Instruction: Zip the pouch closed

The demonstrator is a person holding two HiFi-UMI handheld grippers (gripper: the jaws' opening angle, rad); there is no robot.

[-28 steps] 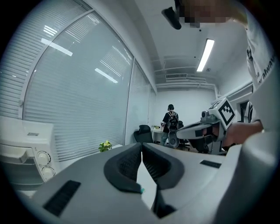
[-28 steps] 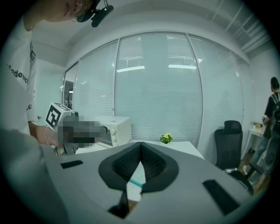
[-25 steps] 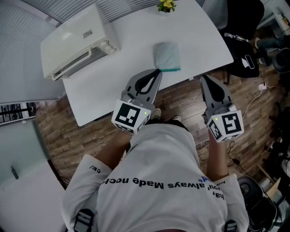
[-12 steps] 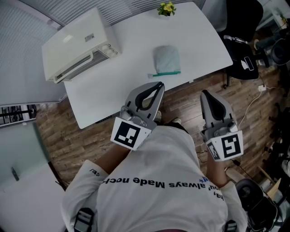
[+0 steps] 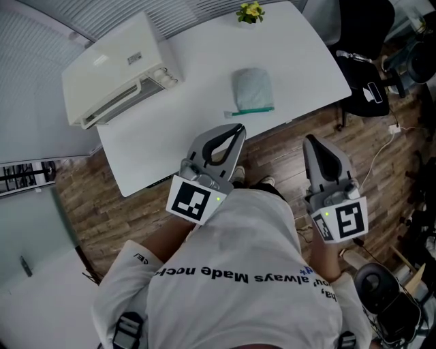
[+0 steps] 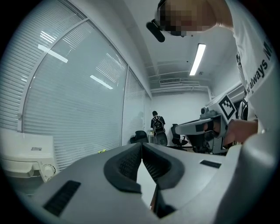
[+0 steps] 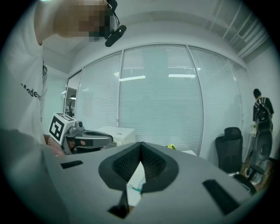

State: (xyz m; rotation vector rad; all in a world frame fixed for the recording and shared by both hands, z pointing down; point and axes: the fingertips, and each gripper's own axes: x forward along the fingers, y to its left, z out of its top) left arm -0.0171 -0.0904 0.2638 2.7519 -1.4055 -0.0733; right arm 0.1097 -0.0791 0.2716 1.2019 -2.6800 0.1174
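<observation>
The pouch [image 5: 253, 90] lay flat on the white table [image 5: 197, 61] just above the middle of the head view. It was a soft, rounded rectangle of pale green cloth with a darker teal zipper strip [image 5: 253, 109] along its lower edge and a small pull sticking out at that strip's left end. From where I looked I could not tell whether the zipper was done up. Neither tool touched it. The left gripper [image 5: 238, 128], smooth grey plastic narrowing to a point, hovered over the table's near edge below the pouch. Its ribbed black pads were pressed together with nothing between them. The right gripper [image 5: 310, 140] hung lower right, over the brown plank floor [image 5: 88, 198] and well apart from the pouch. Its jaws were likewise closed on nothing. Each tool carried a white cube printed with black square markers. At the upper left of the table sat a boxy white toaster oven [image 5: 112, 68] with round knobs at one end. A small bunch of yellow flowers [image 5: 250, 10] stood at the top edge. A black office chair [image 5: 364, 65] stood at the upper right, beside the table's corner.
</observation>
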